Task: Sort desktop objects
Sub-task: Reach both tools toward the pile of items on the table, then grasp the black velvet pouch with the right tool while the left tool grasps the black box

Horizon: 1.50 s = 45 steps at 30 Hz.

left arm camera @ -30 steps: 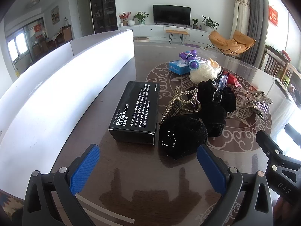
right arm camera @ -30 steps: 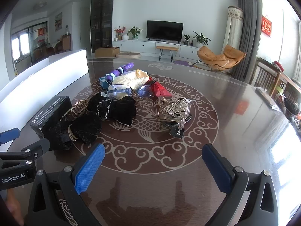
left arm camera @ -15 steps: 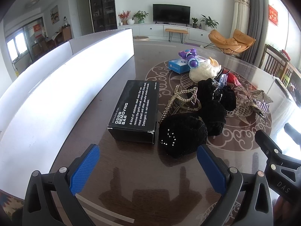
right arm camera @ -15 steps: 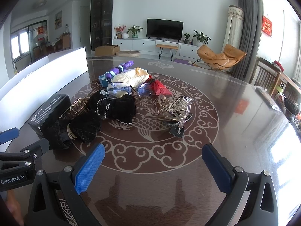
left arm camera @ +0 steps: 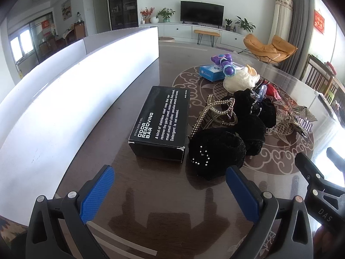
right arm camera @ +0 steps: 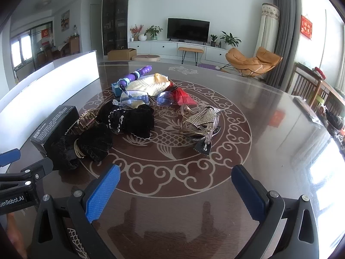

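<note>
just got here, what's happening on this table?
Nothing is picked up yet. Both the left gripper and the right gripper hover open and empty over the dark table. A pile waits ahead: a black box, black fuzzy hair ties, a pearl hair claw, clear glasses and a rhinestone clip.

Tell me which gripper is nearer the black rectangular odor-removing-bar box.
Left. The left gripper, jaws open, sits just short of the black rectangular box, facing it. The right gripper, also open, is farther right; the box lies off to its left.
</note>
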Each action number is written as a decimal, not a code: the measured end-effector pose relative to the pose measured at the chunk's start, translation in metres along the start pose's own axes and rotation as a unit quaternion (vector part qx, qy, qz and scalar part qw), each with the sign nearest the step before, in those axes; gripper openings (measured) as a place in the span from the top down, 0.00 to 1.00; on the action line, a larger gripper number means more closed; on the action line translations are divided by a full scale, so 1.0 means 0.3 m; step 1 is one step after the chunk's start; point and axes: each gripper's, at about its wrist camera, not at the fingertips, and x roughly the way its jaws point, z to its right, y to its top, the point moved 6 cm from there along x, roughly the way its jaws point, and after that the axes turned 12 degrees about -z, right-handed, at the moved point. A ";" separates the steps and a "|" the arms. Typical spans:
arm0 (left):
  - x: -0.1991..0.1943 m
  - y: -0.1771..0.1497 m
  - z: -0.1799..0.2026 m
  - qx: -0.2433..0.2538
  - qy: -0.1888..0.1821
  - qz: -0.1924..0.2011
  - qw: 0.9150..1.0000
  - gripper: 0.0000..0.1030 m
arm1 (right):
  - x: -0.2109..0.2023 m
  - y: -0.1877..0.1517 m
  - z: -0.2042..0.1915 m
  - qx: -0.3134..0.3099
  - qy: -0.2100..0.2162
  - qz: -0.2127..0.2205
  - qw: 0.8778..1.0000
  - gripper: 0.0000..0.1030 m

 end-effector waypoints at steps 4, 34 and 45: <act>0.009 0.002 -0.034 -0.024 0.001 -0.007 1.000 0.00 | 0.024 -0.001 0.002 0.001 0.005 -0.017 1.000 0.00; 0.043 -0.002 -0.207 -0.146 -0.021 -0.027 0.989 0.00 | 0.165 0.088 -0.187 -0.111 0.120 -0.116 0.980 0.00; 0.039 0.006 -0.075 -0.048 0.020 -0.018 0.998 0.00 | 0.053 -0.049 -0.013 -0.052 0.150 -0.134 0.978 0.00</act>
